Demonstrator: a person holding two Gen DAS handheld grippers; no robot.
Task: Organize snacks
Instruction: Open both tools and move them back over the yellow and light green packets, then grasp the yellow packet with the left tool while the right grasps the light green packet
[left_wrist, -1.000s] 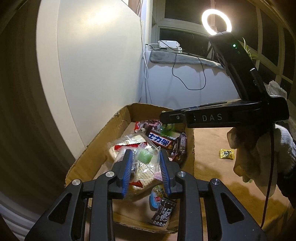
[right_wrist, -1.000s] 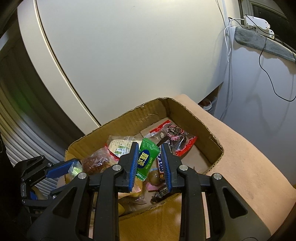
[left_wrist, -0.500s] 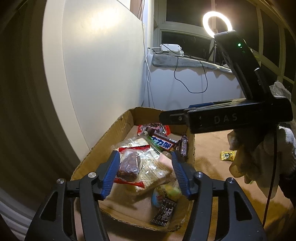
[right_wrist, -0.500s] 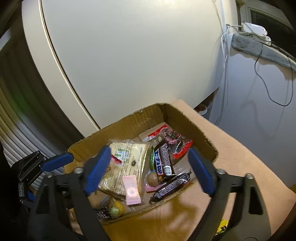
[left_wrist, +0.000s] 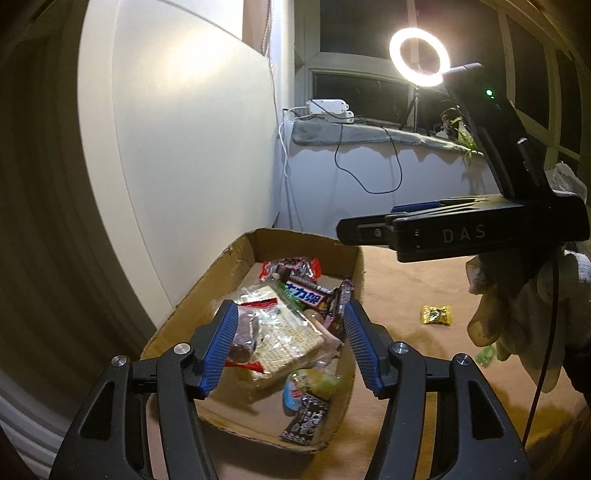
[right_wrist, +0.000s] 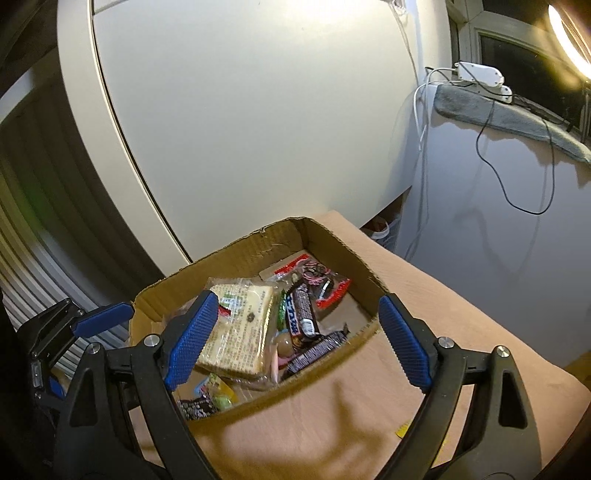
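Observation:
An open cardboard box (left_wrist: 199, 295) (right_wrist: 236, 266) stands on the tan table and holds several snacks. Among them are a cracker packet (left_wrist: 284, 339) (right_wrist: 240, 328), a dark chocolate bar (left_wrist: 306, 299) (right_wrist: 299, 314) and a red-edged packet (left_wrist: 291, 267) (right_wrist: 317, 277). My left gripper (left_wrist: 289, 304) hovers open over the box's near end, with nothing between its blue pads. My right gripper (right_wrist: 297, 297) hangs wide open above the box, also bare. It shows side-on in the left wrist view (left_wrist: 369, 225), held by a gloved hand (left_wrist: 517, 314). A yellow candy (left_wrist: 437, 315) lies on the table right of the box.
A white panel (right_wrist: 258, 129) stands close behind the box. Cables (left_wrist: 369, 177) hang from a white device (left_wrist: 328, 109) on the window ledge, beside a ring light (left_wrist: 419, 57). A green wrapper (left_wrist: 485, 356) lies by the gloved hand. The table's far edge (right_wrist: 443, 273) runs past the box.
Both grippers went from shut on small green-marked packets to open, and those packets are out of the jaws. The right gripper rose and drew back from the box.

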